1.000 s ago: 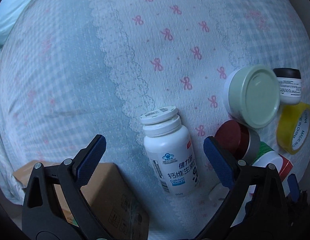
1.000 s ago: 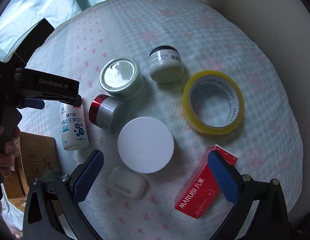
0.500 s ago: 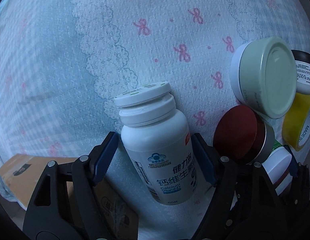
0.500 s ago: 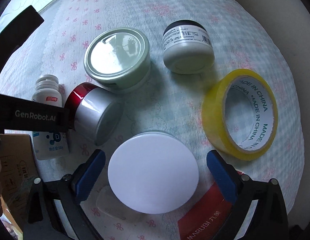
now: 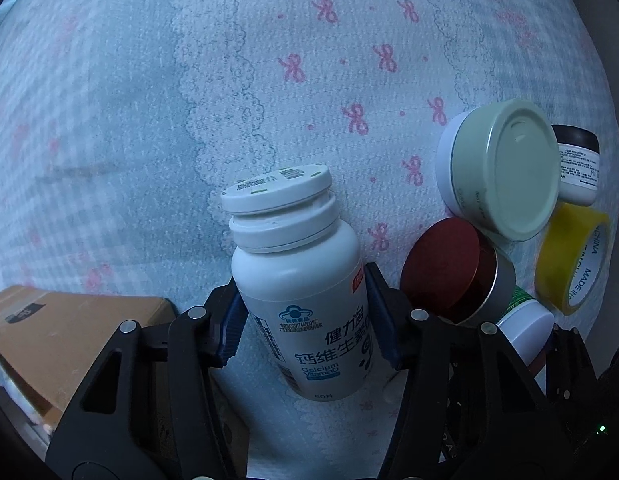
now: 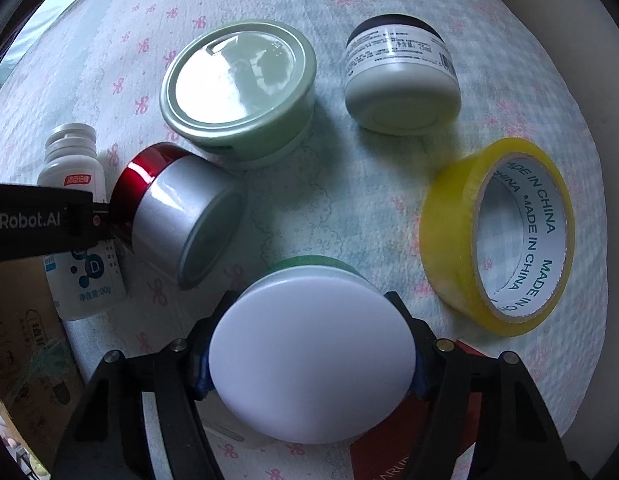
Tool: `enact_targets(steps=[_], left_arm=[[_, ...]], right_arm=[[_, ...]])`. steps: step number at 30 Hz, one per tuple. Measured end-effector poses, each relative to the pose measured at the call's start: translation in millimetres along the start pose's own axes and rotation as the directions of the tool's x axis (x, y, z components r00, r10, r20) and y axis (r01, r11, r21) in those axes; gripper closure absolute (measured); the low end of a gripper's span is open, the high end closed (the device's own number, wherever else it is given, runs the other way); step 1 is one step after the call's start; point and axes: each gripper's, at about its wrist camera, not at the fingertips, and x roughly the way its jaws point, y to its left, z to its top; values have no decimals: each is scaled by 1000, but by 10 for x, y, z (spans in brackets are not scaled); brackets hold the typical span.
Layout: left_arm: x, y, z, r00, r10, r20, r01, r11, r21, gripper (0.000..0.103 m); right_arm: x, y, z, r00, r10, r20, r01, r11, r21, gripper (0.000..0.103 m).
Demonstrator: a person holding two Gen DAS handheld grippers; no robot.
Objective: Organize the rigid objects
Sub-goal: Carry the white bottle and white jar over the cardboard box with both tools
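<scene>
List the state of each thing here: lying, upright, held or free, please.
calcium bottle: lying, held by left gripper.
white-lidded jar: held by right gripper.
red-lidded jar: on its side, free.
green tin: upright, closed.
tape roll: free.

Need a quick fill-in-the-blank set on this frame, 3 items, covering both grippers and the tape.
1. The left gripper is closed on the white ____ bottle.
2. The right gripper clamps a jar whose flat lid is ____ in colour.
3. The tape roll printed MADE IN CHINA is ____ in colour.

Missing words: calcium; white; yellow
</scene>
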Motion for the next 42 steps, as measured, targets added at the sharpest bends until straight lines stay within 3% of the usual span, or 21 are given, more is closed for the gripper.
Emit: enact_targets(steps=[15, 23, 29, 32, 42], left_arm=[[-500, 14, -99, 996, -21, 90, 21, 1000, 9, 53], [-1295, 74, -453, 981, -44, 188, 46, 999, -5, 53], [-1891, -118, -761, 957, -51, 285, 68, 996, -50, 53], [-2148, 34, -933, 946, -50, 322, 84, 992, -94, 53], [-2736, 1192, -1714, 906, -22, 423, 114, 974, -194, 53]], right_arm=[[-584, -200, 49, 998, 16, 67, -18, 1000, 17, 37], [-1164, -321, -49, 991, 22, 131, -19, 1000, -25, 37], [-1724, -161, -159, 979, 26, 203, -4, 994, -109, 37], [-2009, -47, -186, 971, 42, 236, -2, 986, -166, 37], [-2786, 759, -468, 946, 129, 299, -41, 958, -283, 37]])
